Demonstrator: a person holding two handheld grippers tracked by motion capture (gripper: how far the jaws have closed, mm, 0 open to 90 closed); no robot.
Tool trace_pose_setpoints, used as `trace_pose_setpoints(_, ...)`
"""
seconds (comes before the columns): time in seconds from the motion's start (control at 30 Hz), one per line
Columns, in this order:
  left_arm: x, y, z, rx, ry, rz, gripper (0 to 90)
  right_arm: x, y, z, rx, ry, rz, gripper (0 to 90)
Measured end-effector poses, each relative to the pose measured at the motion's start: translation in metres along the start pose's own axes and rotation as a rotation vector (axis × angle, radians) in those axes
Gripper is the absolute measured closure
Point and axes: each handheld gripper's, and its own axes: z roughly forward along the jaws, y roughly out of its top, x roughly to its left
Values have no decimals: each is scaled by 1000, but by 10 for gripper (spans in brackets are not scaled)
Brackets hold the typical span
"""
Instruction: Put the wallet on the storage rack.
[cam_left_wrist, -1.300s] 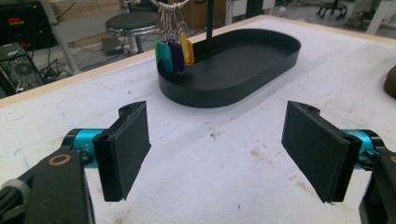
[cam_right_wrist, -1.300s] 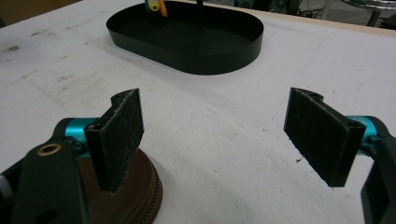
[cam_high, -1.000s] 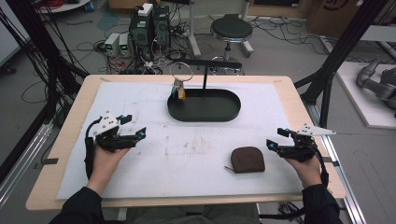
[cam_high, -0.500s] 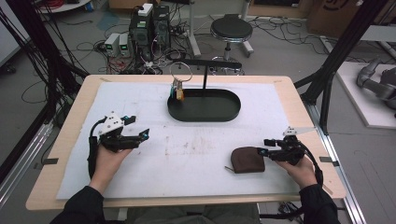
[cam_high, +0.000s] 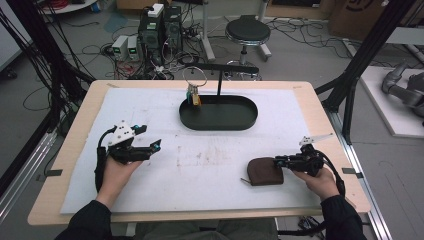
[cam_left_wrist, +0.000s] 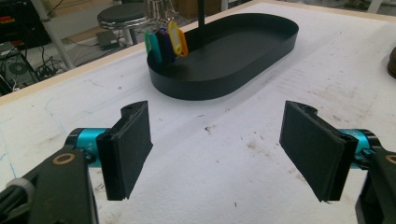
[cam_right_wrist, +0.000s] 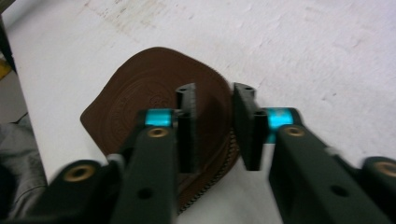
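right tongs: jaws just closing, narrow gap, around edge of brown leather round pouch, grip not sure | pouch: on white tabletop, right front | left tongs: spread wide, nothing between

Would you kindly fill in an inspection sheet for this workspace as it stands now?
Surface: wooden table under a white mat, stained near the middle.
Job's things: brown leather pouch flat on the mat; its edge lies between the right jaws, which have just been closing.
Clutter: black oval tray with a post, key ring and coloured tags hanging at its left end.
Grippers: left gripper open, nothing between its jaws; right gripper narrowed over the pouch edge, contact unclear.
Cables: a cable trails from the left gripper; floor cables behind.
Surroundings: stool, computer boxes, black frame posts.
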Motion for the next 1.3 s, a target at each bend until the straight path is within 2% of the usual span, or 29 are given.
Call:
trace_pose_setpoints(0.17,-1,0,1,7,-1,7,250,3,2,-2,-17,-16,-33,847)
trace_pose_setpoints(0.27,-1,0,2,4,-4,7,250,8,5,-3,-50,-28,-58,860)
trace_pose_setpoints(0.47,-4,2,4,-4,-13,3,250,21,14,-6,-152,-54,-124,873)
trace_pose_setpoints(0.7,-10,6,8,-14,-32,15,251,38,27,-9,-298,-99,-230,881)
trace_pose_setpoints(0.8,-13,8,11,-27,-48,17,250,43,29,-8,-330,-110,-259,883)
trace_pose_setpoints(0.93,-21,15,21,-48,-112,10,250,47,31,-4,-333,-108,-281,883)
trace_pose_setpoints(1.13,-45,28,44,-45,-228,44,250,56,37,0,-346,-84,-308,884)
trace_pose_setpoints(1.3,-63,34,61,-28,-334,49,251,65,44,5,-347,-57,-338,884)
